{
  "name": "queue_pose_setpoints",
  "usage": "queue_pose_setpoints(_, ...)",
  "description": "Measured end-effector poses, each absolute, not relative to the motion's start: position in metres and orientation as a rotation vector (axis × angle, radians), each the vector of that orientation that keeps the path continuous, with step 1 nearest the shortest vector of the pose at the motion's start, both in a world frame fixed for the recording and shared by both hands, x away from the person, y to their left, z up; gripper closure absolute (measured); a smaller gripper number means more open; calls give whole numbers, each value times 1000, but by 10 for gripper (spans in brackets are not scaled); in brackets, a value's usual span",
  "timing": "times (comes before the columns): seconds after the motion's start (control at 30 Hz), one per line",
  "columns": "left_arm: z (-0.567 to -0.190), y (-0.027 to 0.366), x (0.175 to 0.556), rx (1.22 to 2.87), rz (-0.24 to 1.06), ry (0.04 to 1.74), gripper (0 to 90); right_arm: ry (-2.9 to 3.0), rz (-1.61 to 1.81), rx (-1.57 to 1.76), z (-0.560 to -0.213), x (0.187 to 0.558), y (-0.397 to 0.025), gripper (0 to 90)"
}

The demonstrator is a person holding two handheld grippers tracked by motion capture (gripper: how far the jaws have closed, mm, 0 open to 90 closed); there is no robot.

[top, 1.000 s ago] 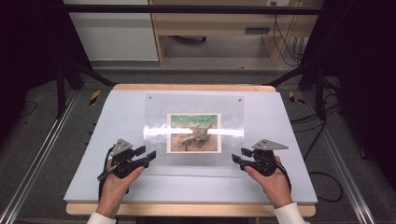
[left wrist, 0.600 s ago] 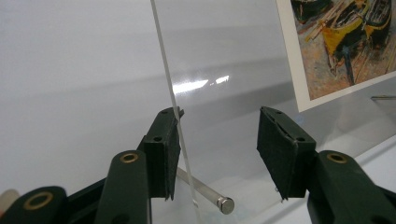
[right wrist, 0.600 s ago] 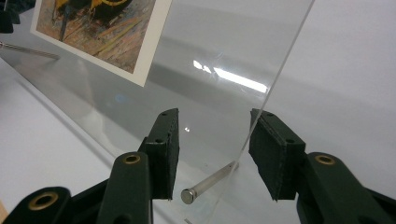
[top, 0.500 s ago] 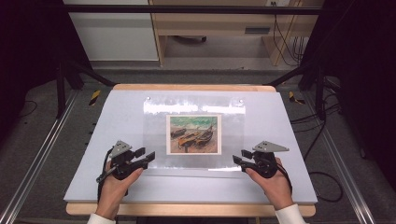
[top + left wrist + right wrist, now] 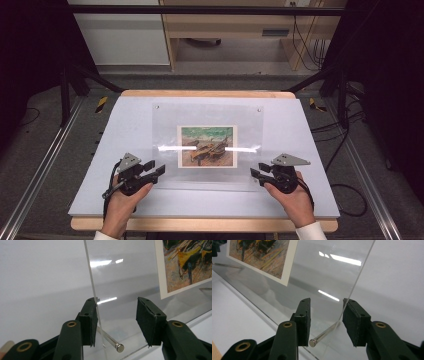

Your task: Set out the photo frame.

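Observation:
A clear acrylic panel [image 5: 207, 115] with a boat picture [image 5: 207, 146] mounted in its middle lies on the white table [image 5: 120, 135]. My left gripper [image 5: 157, 171] is at the panel's near left corner, and my right gripper [image 5: 256, 173] is at its near right corner. In the left gripper view the open jaws of the gripper [image 5: 117, 315] straddle the panel's edge [image 5: 92, 285] and a metal pin [image 5: 110, 340]; the edge touches the left pad. In the right gripper view the gripper [image 5: 326, 315] stands open around the other edge and its pin [image 5: 324, 336]. The picture [image 5: 259, 255] shows at the upper left.
The table has a wooden front edge [image 5: 200, 224]. Metal rails [image 5: 45, 165] run along both sides of it. Beyond the table stand a white cabinet [image 5: 120, 35] and a wooden shelf [image 5: 235, 30]. Cables [image 5: 345, 145] lie on the floor to the right.
The bright glare line on the panel jumped up to its far edge, then came back down across the picture, so the panel's tilt has shifted. Both grippers stayed at the near corners.

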State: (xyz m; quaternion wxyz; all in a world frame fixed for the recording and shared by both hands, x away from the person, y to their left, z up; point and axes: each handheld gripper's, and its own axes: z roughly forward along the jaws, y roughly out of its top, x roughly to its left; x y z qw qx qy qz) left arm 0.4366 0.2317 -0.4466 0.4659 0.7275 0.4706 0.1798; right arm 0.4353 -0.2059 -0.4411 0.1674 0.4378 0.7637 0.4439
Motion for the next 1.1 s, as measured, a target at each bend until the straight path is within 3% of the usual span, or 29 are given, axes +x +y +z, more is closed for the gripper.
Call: queue_pose_setpoints(1.1,-450,233,420,1826,429,1160,558,2179,1213,1257,-444,420,-203,645)
